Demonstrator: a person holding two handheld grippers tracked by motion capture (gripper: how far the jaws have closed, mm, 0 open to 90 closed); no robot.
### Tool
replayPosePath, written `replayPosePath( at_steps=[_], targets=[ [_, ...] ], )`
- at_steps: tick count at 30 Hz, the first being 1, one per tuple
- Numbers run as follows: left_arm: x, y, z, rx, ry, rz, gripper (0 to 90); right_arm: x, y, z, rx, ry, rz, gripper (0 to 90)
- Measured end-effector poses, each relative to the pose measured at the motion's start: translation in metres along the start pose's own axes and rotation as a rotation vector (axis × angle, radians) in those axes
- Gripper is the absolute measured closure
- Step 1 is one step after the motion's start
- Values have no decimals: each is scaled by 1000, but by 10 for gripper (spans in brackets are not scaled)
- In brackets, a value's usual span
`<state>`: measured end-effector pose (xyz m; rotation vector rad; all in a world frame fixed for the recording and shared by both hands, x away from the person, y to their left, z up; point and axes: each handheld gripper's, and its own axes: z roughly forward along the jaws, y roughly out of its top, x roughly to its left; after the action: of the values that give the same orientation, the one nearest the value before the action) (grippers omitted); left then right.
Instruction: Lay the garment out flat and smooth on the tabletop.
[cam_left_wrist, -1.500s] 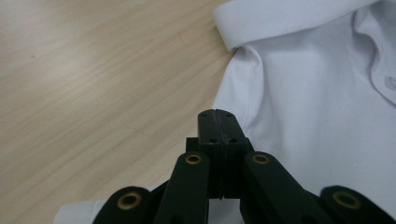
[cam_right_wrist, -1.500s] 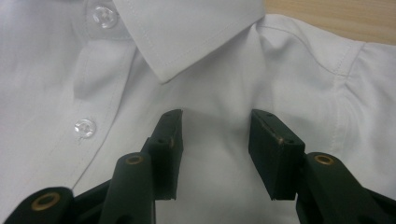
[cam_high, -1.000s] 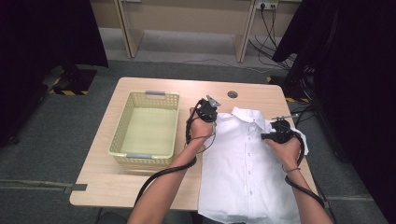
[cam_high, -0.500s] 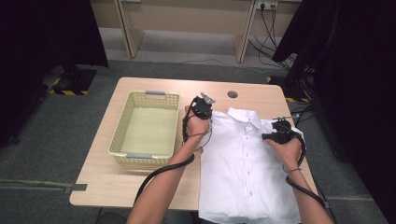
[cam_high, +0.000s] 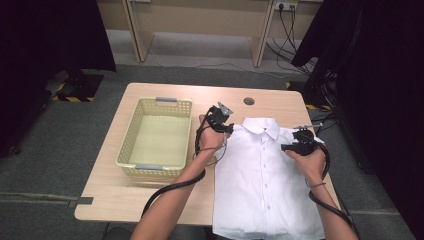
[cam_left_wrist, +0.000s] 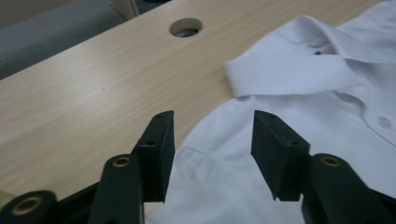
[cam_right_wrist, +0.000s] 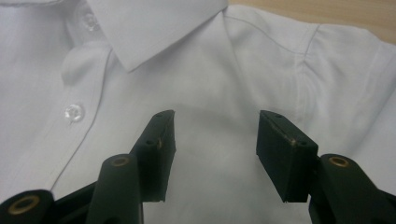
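Shirt (cam_high: 265, 185) flat on table (cam_high: 165, 97). Left gripper (cam_left_wrist: 212, 140) jaws just opening, apart over shoulder seam, seemingly clear. Right gripper (cam_right_wrist: 215, 140) jaws likewise opening, nothing pinched.

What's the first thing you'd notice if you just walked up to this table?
A big white shirt lies flat and buttoned on the right half of the table, collar at the far end. The left gripper and right gripper hover open at its shoulders. A yellow basket sits on the left.

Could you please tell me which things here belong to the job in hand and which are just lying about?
In use:
white button-up cotton shirt
left hand-held gripper
right hand-held gripper

Lying about:
pale yellow plastic basket
light wooden table
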<state>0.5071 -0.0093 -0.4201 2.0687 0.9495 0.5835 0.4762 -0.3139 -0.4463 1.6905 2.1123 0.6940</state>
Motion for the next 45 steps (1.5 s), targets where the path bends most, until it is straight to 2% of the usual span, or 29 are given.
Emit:
replayPosePath(
  at_steps=[3,5,8,13,16,21,27,28,31,35,45],
  targets=[
    [-14,-7,-5,23,-74,37,422,0,-5,-5,7,9,-11,459],
    [-23,-12,-8,42,-104,55,381,0,-10,-8,17,20,-15,445],
    [-37,-19,-15,72,-164,107,336,1,-16,-12,31,33,-29,426],
    [-57,-35,-26,124,-227,199,307,8,-22,-18,56,49,-60,386],
    [-62,-45,-28,144,-236,214,301,14,-26,-20,70,49,-87,371],
    [-63,-55,-26,172,-227,219,312,22,-30,-17,88,56,-111,359],
    [-57,-63,-18,196,-219,196,321,27,-31,-13,93,44,-119,337],
    [-56,-63,-17,194,-222,178,321,27,-31,-13,90,42,-121,332],
    [-54,-62,-16,193,-196,183,340,30,-30,-11,86,34,-119,316],
    [-47,-60,-12,192,-184,161,356,32,-28,-9,77,31,-112,306],
    [-30,-53,0,192,-116,123,346,35,-14,2,72,29,-104,293]
  ],
)
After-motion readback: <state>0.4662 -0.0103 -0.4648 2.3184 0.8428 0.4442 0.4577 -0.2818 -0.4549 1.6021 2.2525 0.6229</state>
